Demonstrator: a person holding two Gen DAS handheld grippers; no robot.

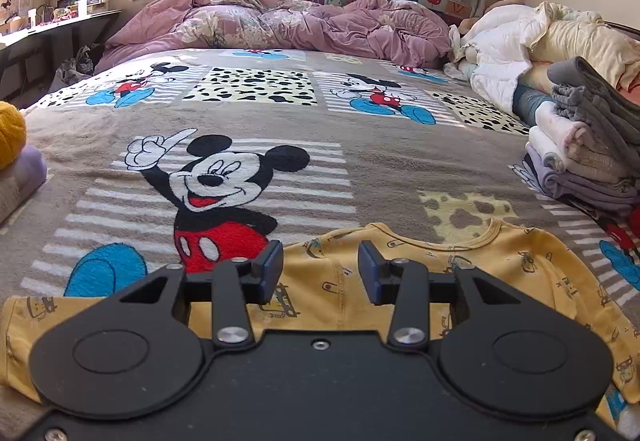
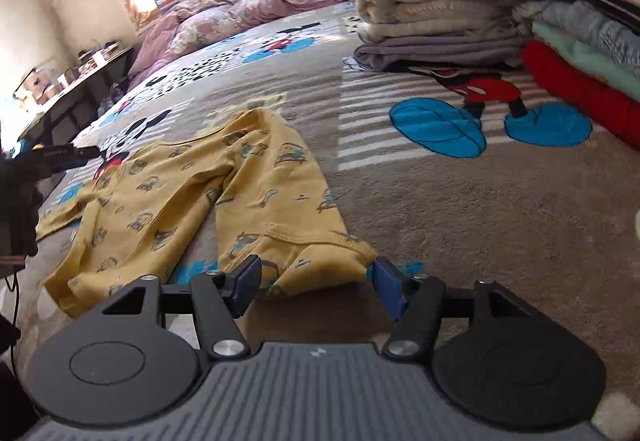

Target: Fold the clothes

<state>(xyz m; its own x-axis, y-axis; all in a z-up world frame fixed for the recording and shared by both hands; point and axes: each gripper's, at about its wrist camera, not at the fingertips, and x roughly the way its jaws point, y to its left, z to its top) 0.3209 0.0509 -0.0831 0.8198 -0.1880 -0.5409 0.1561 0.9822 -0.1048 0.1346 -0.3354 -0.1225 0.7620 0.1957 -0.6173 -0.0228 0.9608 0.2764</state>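
Observation:
A yellow child's top with a car print lies spread flat on the Mickey Mouse blanket. In the right wrist view the top lies with one sleeve stretched toward me. My left gripper is open and hovers over the top's upper edge, beside the neckline. My right gripper is open, its fingers either side of the sleeve cuff, with nothing gripped. The left gripper shows as a dark shape at the left edge of the right wrist view.
A stack of folded clothes stands at the right of the bed, also in the right wrist view. A purple duvet is bunched at the headboard. A yellow knit item sits at the left edge. A cluttered desk stands left of the bed.

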